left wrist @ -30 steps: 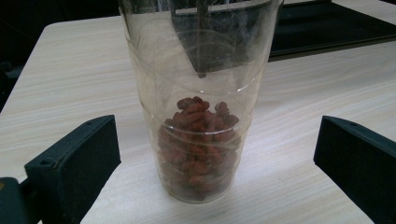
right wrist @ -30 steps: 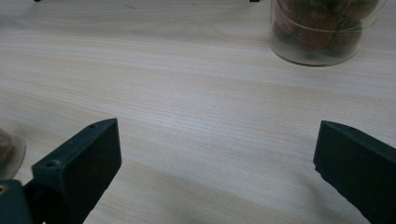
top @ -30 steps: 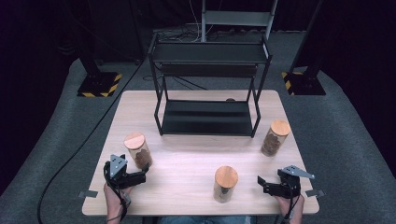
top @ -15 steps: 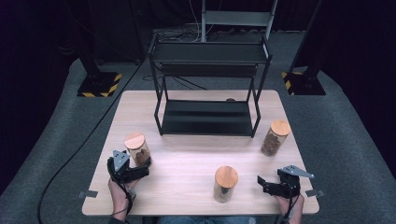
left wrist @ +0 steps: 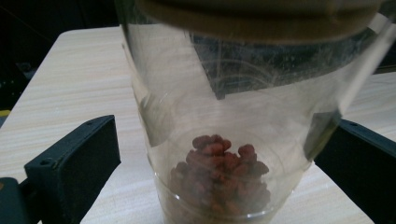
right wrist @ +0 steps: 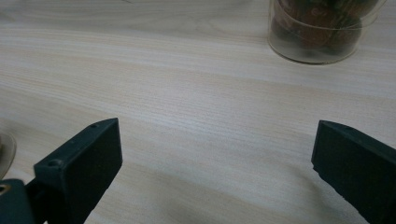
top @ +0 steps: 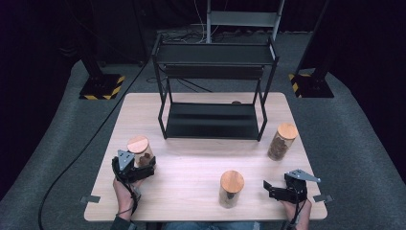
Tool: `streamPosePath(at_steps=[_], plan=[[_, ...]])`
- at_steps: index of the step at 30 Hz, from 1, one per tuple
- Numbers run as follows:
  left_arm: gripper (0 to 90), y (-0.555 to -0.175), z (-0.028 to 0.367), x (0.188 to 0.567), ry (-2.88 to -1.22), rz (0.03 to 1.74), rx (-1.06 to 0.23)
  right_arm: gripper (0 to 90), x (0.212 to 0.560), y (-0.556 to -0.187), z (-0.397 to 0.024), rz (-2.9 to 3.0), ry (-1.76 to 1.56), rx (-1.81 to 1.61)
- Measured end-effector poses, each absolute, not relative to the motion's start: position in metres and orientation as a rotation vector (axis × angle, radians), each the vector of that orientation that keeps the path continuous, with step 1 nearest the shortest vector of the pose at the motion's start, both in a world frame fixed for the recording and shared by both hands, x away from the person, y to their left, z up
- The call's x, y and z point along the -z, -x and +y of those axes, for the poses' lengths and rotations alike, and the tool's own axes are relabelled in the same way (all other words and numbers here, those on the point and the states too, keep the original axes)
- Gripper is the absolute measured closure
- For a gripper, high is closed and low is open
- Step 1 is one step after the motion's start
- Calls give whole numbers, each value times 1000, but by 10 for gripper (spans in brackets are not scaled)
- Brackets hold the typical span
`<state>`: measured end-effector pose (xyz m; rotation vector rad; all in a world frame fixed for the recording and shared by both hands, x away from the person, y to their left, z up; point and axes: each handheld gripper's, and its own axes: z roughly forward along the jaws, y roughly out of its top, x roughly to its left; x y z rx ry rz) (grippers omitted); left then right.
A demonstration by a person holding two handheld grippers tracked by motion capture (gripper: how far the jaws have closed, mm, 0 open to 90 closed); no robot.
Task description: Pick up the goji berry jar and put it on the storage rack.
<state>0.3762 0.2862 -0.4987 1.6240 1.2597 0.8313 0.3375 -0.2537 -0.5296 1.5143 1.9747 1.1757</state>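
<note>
While the left hand-held gripper (top: 143,167) stands wide around the jar (left wrist: 224,140), not yet closed, the right hand-held gripper (top: 269,187) waits wide; all jars remain on the surface (top: 191,182).

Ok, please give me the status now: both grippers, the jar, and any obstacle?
Left gripper open, jaws either side of the jar, not clamped. Right gripper open, holding nothing, low over the table. Jar upright, lid on. Nothing in the way.
</note>
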Motion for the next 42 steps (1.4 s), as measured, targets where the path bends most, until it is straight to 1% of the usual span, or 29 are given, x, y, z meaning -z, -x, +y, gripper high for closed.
streamPosePath(at_steps=[15, 17, 19, 20, 22, 42], plan=[[5, -382, 286, 505, -1598, 1280, -842, 6, 529, -337, -253, 1972, -1507, -1166], [121, -383, 288, 508, -1581, 1287, -809, 4, 529, -337, -252, 1973, -1503, -1159], [139, -383, 287, 508, -1580, 1280, -805, 3, 529, -337, -251, 1975, -1501, -1153], [202, -383, 286, 508, -1578, 1275, -802, 3, 529, -337, -250, 1981, -1492, -1143], [233, -384, 284, 507, -1578, 1278, -811, 3, 529, -337, -250, 1983, -1491, -1141], [245, -381, 283, 507, -1610, 1238, -815, 6, 530, -338, -247, 2003, -1481, -1108]])
